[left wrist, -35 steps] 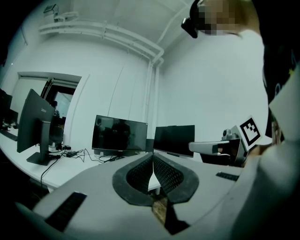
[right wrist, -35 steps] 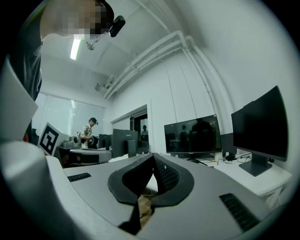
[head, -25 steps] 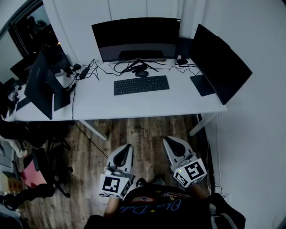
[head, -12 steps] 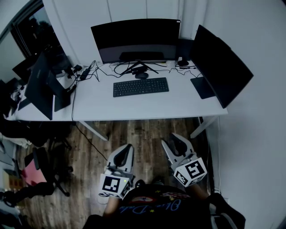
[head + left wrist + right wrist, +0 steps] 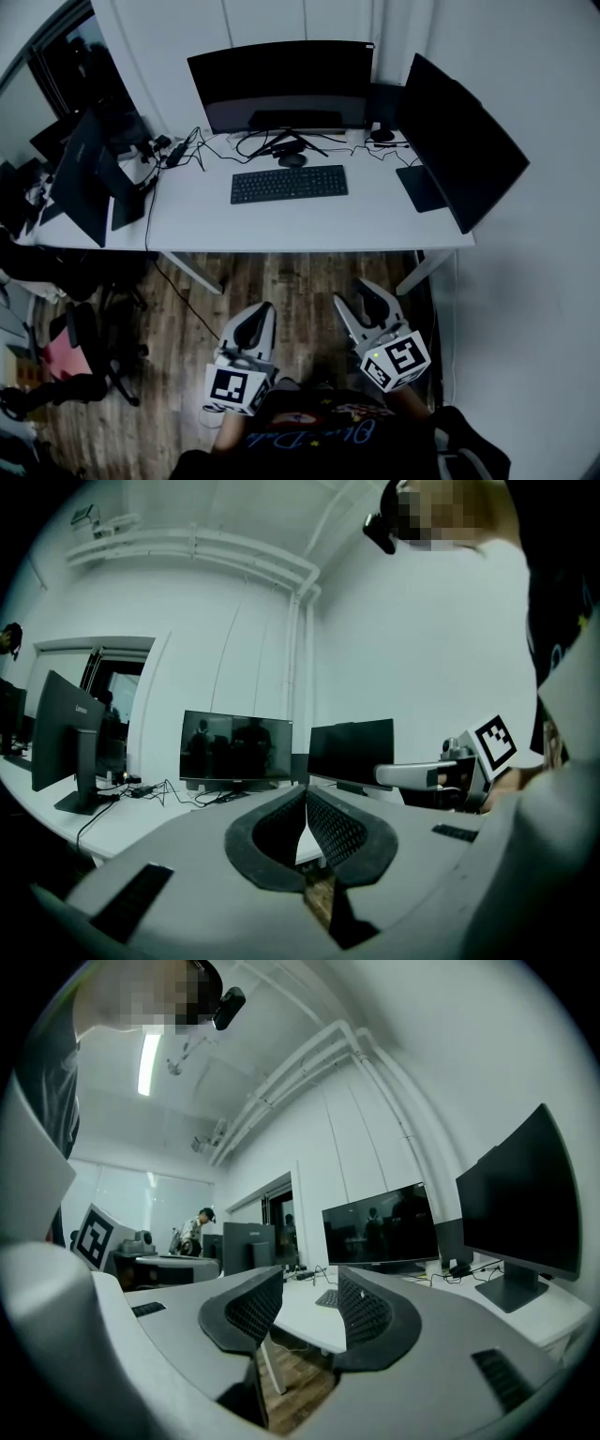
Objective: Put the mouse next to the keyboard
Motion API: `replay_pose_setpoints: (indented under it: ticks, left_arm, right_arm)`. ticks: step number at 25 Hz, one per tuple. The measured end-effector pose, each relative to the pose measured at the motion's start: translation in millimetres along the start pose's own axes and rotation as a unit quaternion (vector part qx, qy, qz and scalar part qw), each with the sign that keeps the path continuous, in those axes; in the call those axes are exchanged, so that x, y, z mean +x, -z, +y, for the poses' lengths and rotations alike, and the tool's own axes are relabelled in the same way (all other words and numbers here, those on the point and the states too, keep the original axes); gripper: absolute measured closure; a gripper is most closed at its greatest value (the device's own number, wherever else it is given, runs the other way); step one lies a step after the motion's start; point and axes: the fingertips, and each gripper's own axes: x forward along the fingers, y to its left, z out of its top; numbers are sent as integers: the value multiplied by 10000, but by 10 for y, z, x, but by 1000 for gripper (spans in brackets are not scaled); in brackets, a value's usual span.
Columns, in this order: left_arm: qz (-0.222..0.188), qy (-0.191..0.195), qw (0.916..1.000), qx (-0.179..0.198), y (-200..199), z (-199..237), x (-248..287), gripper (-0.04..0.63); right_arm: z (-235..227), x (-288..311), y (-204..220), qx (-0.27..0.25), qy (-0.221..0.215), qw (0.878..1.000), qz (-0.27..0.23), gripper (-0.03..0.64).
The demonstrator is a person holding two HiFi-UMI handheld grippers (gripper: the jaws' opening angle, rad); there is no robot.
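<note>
A dark mouse (image 5: 292, 160) lies on the white desk (image 5: 197, 220), just behind the black keyboard (image 5: 289, 184) and in front of the centre monitor's stand. Both grippers hang over the wooden floor, well short of the desk and pointing level at it. My left gripper (image 5: 263, 311) (image 5: 303, 808) is shut, its pads touching with nothing between them. My right gripper (image 5: 358, 296) (image 5: 310, 1303) is open; its jaws have just been opening and hold nothing. The keyboard (image 5: 328, 1297) shows far off between the right jaws.
Three dark monitors stand on the desk: centre (image 5: 281, 82), right (image 5: 459, 141) and left (image 5: 80, 173). Cables (image 5: 187, 148) trail at the back left. An office chair (image 5: 89, 361) stands on the floor to the left. A person (image 5: 199, 1223) stands far off.
The right gripper's jaws have gone from shut to parted. Both grippers and the person have edged a little towards the desk. The mouse and keyboard have not moved.
</note>
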Motion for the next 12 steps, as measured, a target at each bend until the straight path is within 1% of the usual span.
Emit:
replay_pose_setpoints:
  ticks: [5,8,12]
  left_arm:
    - [0,-10,10000,-8,22,-59,23,592]
    - [-92,67,9999,76,-8,-51,97,592]
    - [-30,-9,10000,-54,58,43,188,592]
  right_arm:
    - [-90,-54,7,10,52,10000,1,462]
    - [-145,-10,5,0,49,10000,-26,456]
    - [-201,90,23,-13,46,10000,-4,451]
